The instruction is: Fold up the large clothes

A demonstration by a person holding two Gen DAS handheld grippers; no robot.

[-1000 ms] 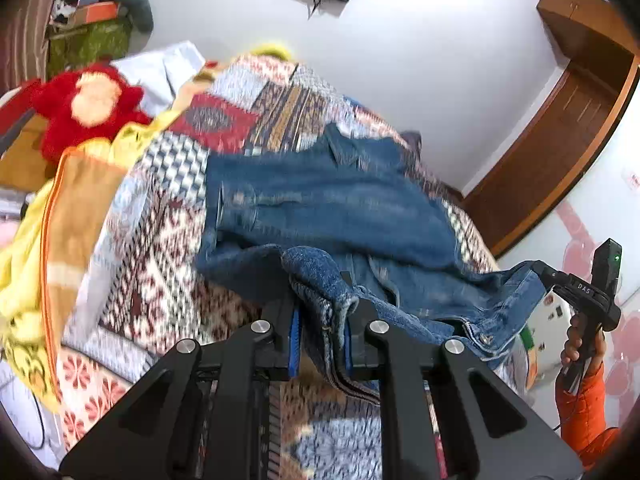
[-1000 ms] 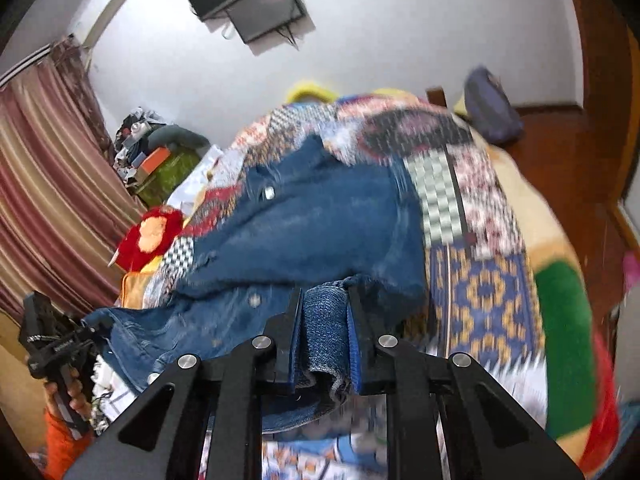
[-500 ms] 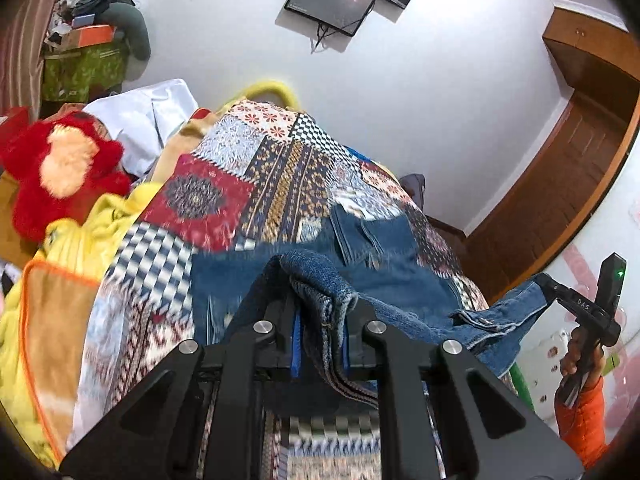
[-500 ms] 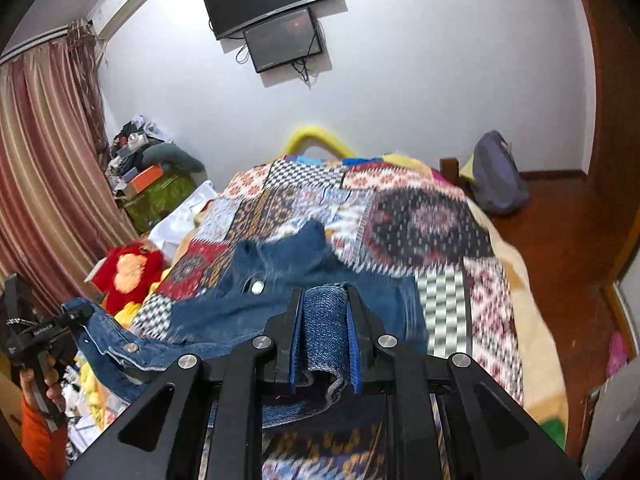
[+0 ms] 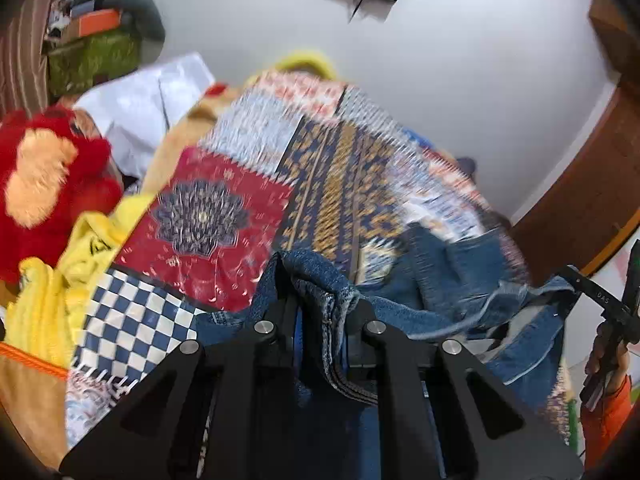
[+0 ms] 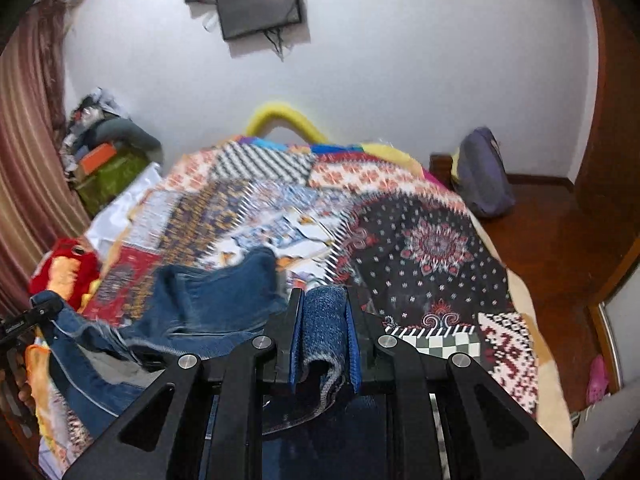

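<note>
A blue denim jacket (image 5: 452, 276) hangs in the air above a bed with a patchwork quilt (image 5: 332, 176). My left gripper (image 5: 322, 300) is shut on a bunched edge of the jacket. My right gripper (image 6: 322, 320) is shut on another folded edge of the jacket (image 6: 216, 300). The denim stretches between the two grippers. In the left wrist view the right gripper (image 5: 612, 312) shows at the far right. In the right wrist view the left gripper (image 6: 24, 324) shows at the far left. The lower part of the jacket is hidden behind the gripper bodies.
A red plush toy (image 5: 44, 184) and a yellow cloth (image 5: 52, 292) lie at the bed's left side. A white pillow (image 5: 148, 104) lies near the head. A dark bag (image 6: 480, 176) stands on the wooden floor at right. A screen (image 6: 256, 4) hangs on the wall.
Both grippers have lifted the jacket up off the quilt and tilted upward. More bare quilt shows beneath, and the denim now hangs between them.
</note>
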